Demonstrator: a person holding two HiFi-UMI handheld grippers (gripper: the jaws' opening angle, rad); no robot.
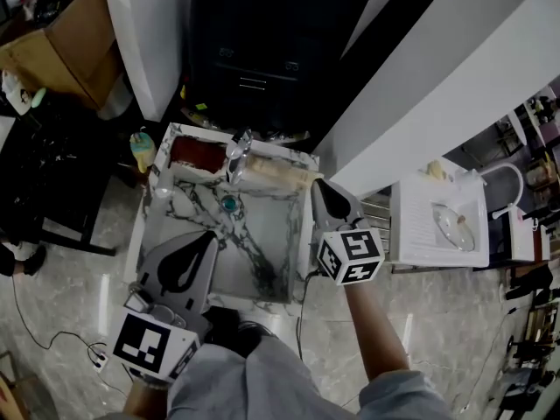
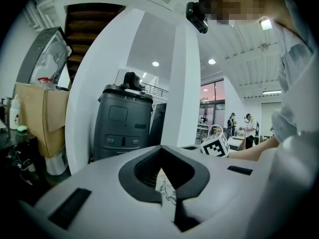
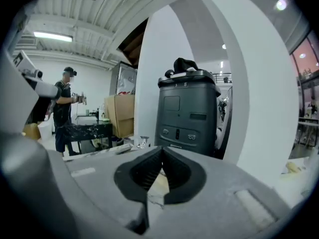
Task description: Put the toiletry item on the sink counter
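Lying along the back ledge of the marble counter [image 1: 203, 182], just right of the faucet [image 1: 237, 154], was the toiletry item [image 1: 273, 175], a pale beige, longish thing resting on its side. What kind of toiletry it was could not be made out. A red-brown patch [image 1: 192, 151] sat on the ledge left of the faucet, and a teal drain plug [image 1: 229, 204] showed in the basin below.

The right claw [image 1: 320, 185] hung just beside the item's right end, apart from it. In the right gripper view its jaws were pressed together with nothing gripped [image 3: 160, 157], and only a bit of beige showed through the gap beneath them. The left claw [image 1: 213, 236] hovered over the near left part of the basin. Its jaws were likewise closed and empty [image 2: 160, 151], with veined marble visible below them.

A small green and yellow bottle [image 1: 143, 151] stood just off the counter's back left corner. Behind the counter rose a dark grey machine [image 3: 188, 113], flanked by white curved panels. A cardboard box [image 1: 66, 33] sat off to the left, and a white sink [image 1: 437, 221] stood well apart on the right. In the right gripper view a person [image 3: 65, 106] stood by a dark table in the background.
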